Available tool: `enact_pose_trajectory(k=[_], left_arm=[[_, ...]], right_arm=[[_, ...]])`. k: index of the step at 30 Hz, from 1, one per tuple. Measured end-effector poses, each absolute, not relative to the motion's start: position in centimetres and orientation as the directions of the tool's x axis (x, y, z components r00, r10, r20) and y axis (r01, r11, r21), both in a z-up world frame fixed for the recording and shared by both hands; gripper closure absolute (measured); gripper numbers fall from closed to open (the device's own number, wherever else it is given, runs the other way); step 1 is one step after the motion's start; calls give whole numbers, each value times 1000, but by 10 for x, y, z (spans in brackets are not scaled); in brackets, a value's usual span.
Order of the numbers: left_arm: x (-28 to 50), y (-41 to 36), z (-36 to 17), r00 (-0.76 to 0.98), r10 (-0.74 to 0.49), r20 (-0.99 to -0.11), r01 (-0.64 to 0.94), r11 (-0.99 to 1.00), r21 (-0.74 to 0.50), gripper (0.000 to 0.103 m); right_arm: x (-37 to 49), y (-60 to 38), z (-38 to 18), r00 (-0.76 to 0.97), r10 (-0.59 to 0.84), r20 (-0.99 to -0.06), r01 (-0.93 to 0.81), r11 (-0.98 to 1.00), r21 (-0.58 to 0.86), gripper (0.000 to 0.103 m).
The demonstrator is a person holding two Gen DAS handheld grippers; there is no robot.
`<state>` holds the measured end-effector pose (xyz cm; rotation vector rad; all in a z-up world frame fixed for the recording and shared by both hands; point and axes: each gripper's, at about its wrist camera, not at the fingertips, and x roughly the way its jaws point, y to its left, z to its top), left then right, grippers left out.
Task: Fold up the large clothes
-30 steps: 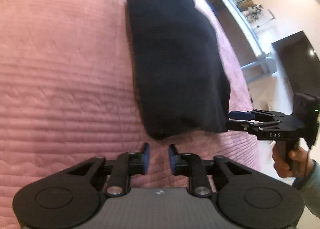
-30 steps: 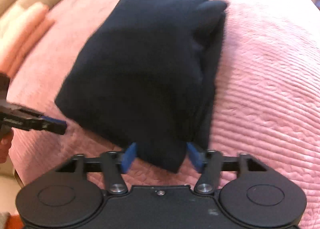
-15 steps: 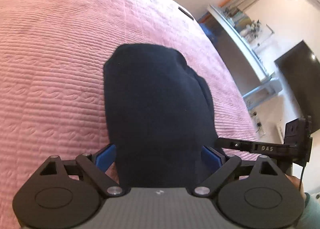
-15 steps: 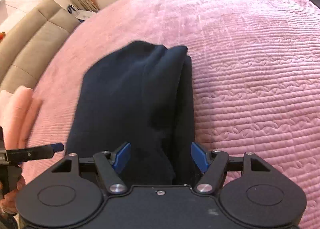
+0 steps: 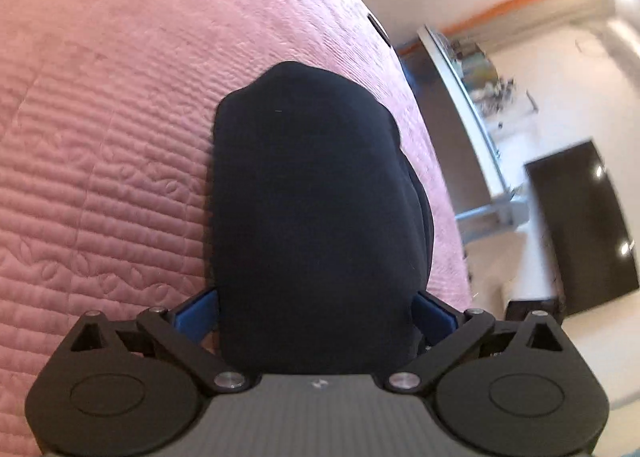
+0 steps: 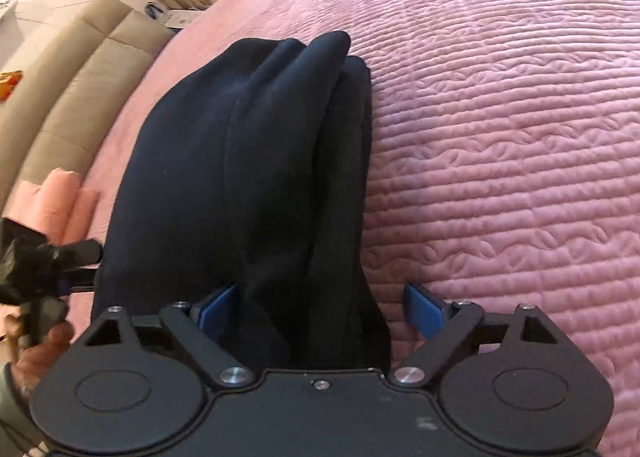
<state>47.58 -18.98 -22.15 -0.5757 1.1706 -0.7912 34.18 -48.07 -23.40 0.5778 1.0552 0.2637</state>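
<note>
My left fingers point(image 5: 316, 313) are spreading wide, the near end of the dark folded garment point(image 5: 316, 217) lying between them on the pink bedspread point(image 5: 100, 177); I cannot tell whether the blue tips brush it, but they do not squeeze. My right fingers point(image 6: 320, 307) are opening too, straddling the bundle's thick stacked edge, the right tip clear of the cloth. I judge both open so the bundle can lie flat.
</note>
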Motion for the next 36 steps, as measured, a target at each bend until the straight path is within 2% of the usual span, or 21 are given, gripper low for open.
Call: enact_pose_trajectory(k=[9, 18, 21, 23, 24, 25, 26, 31, 36], left_arm=[[485, -202, -240, 120, -821, -558, 250, 569, -783, 0], [480, -196, -230, 107, -807, -580, 258, 586, -768, 1], [482, -199, -239, 99, -820, -563, 220, 570, -792, 1], [483, -201, -252, 94, -837, -539, 173, 547, -819, 5], [483, -201, -256, 105, -846, -523, 165, 534, -829, 10], [481, -201, -256, 126, -851, -509, 188, 524, -831, 19], [478, -200, -254, 150, -848, -509, 217, 530, -819, 22], [469, -193, -243, 188, -869, -458, 272, 494, -826, 37], [464, -183, -207, 210, -892, -399, 353, 450, -820, 40]], right_arm=[[345, -488, -235, 457, 514, -727, 28, 808, 589, 0], [346, -483, -226, 432, 521, -736, 71, 794, 604, 2], [347, -487, -240, 455, 551, -700, 99, 749, 655, 0], [345, -490, -243, 475, 562, -678, 96, 732, 674, 0], [343, -491, -243, 483, 565, -669, 86, 729, 679, 3], [341, -491, -242, 492, 579, -650, 62, 722, 689, 21], [339, -491, -240, 499, 605, -621, 42, 699, 714, 39], [331, -485, -230, 547, 593, -591, 12, 700, 715, 45], [315, -465, -193, 626, 569, -534, -39, 706, 707, 45]])
